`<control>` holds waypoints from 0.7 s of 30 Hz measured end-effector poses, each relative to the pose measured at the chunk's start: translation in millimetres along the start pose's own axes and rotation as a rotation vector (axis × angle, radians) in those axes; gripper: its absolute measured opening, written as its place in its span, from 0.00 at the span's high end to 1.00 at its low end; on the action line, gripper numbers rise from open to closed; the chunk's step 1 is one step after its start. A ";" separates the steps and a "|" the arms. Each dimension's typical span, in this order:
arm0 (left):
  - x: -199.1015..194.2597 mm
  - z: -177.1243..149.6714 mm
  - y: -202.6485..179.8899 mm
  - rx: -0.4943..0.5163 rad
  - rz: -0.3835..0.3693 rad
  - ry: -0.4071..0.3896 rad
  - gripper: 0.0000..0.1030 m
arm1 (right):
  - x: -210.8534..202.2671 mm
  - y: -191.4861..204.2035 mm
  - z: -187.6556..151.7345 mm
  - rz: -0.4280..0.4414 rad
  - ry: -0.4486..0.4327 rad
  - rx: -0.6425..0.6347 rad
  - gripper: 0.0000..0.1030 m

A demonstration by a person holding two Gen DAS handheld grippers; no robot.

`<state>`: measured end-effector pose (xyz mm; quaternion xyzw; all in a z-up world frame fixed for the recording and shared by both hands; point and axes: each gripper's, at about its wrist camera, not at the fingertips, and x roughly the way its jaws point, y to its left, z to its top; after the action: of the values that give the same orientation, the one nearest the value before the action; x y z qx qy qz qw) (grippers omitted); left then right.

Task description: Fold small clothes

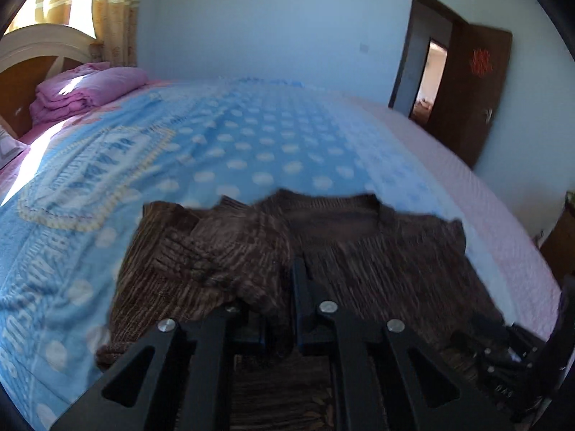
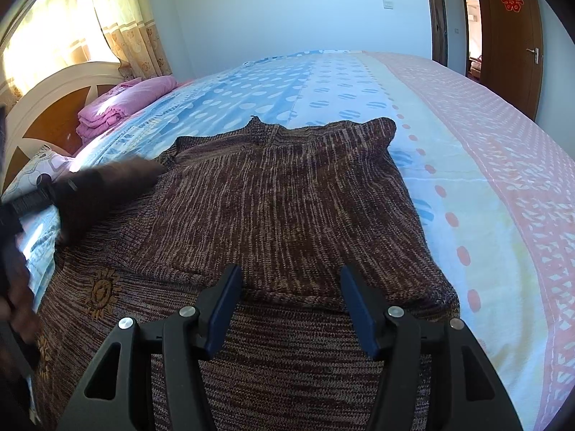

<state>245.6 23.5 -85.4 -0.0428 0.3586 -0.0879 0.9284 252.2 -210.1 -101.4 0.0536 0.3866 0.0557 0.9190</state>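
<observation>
My left gripper (image 1: 278,309) is clamped on a bunched fold of the brown marled knit sweater (image 2: 280,208), the 2 blue-padded fingers nearly together with cloth pinched between them. My right gripper (image 2: 291,305) hangs just over the near part of the sweater with its jaws apart and nothing between them.

The sweater lies spread on the blue dotted bedspread (image 2: 273,86), collar at the far end, hem toward me.

Risks, as I judge them: the pinch looks thick and uneven, so the lifted sleeve (image 1: 222,251) could slip out partway across and land crumpled. Dragging it could also pull the body askew, since my right gripper is not pinning anything down. The knit is loose, so a fingertip could snag a loop.

The left wrist view shows the grip itself and the raised sleeve heaped over the left shoulder, but it is blurred, and the hem is hidden. The right wrist view shows the whole flat body, its right edge folded in, the gold sun motifs (image 2: 102,292) near left, and my left gripper as a dark blur at far left. Farther back, both show the folded pink quilt (image 2: 118,106) by the headboard.
</observation>
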 end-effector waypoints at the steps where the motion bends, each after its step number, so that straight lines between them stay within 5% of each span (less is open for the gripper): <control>1: 10.3 -9.6 -6.1 0.018 -0.008 0.047 0.82 | 0.1 -0.2 0.1 0.001 0.000 0.001 0.43; 5: 5.9 -33.8 -3.3 0.012 -0.010 0.104 0.31 | 0.6 -0.7 0.4 0.002 0.000 0.003 0.43; 8: -21.3 -39.3 20.8 -0.041 -0.016 0.041 0.21 | 1.2 -0.7 0.9 0.001 0.003 0.002 0.43; 13: -57.7 -53.9 80.3 -0.240 0.114 -0.032 0.18 | 4.0 11.2 10.3 -0.059 0.047 -0.024 0.42; 16: -61.4 -65.5 107.4 -0.326 0.202 -0.049 0.18 | -10.5 45.6 29.1 0.075 -0.009 -0.027 0.42; 21: -57.5 -75.4 129.2 -0.503 0.183 -0.070 0.18 | -7.7 140.1 51.0 0.241 -0.019 -0.205 0.42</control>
<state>170.1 160.2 -121.6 -0.2427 0.3390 0.0900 0.9045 274.8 -75.7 -40.7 0.0062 0.3608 0.2043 0.9100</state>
